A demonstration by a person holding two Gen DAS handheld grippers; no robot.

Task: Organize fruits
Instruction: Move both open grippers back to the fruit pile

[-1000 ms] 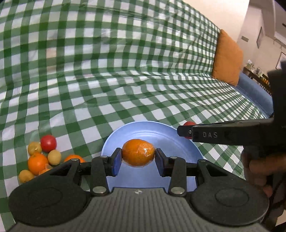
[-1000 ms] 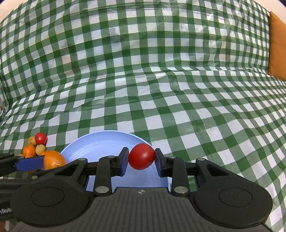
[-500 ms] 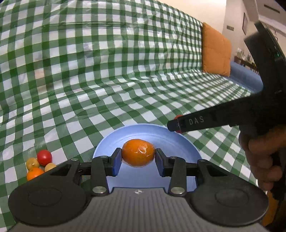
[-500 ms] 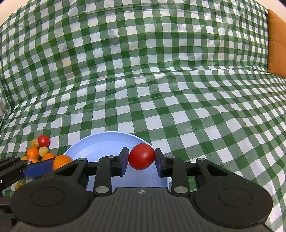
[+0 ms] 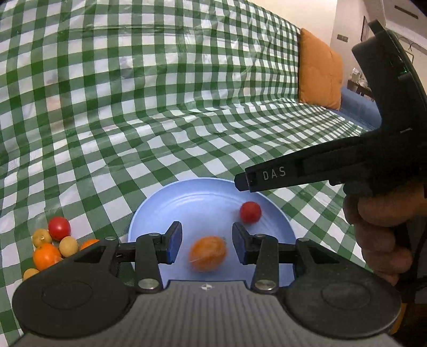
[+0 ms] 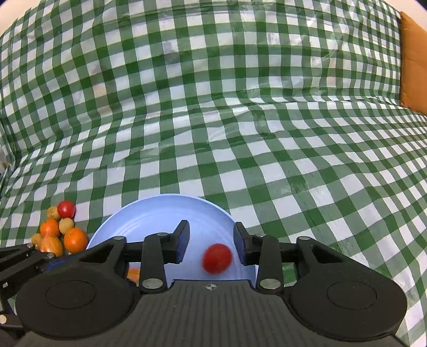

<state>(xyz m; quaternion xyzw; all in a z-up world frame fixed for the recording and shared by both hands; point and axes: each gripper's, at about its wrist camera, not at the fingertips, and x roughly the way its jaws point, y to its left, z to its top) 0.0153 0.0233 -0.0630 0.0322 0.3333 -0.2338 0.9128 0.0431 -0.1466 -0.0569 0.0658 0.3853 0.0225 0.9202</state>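
Both sets of jaws are spread wide, gripping nothing: the left gripper [image 5: 206, 241] lets the orange fruit [image 5: 208, 253] land on the blue plate [image 5: 186, 197], the right gripper [image 6: 212, 243] its red tomato [image 6: 216, 258] (blurred, rolling perhaps). Pile [image 6: 57, 232] waits left of the plate.

A green-and-white checked cloth [image 5: 165, 112] covers pretty much the whole surface, wrinkly and a bit shiny. An orange cushion [image 5: 320, 69] sits at the far right on a blue sofa [image 5: 357, 106], with a cream wall [image 5: 315, 13] behind.
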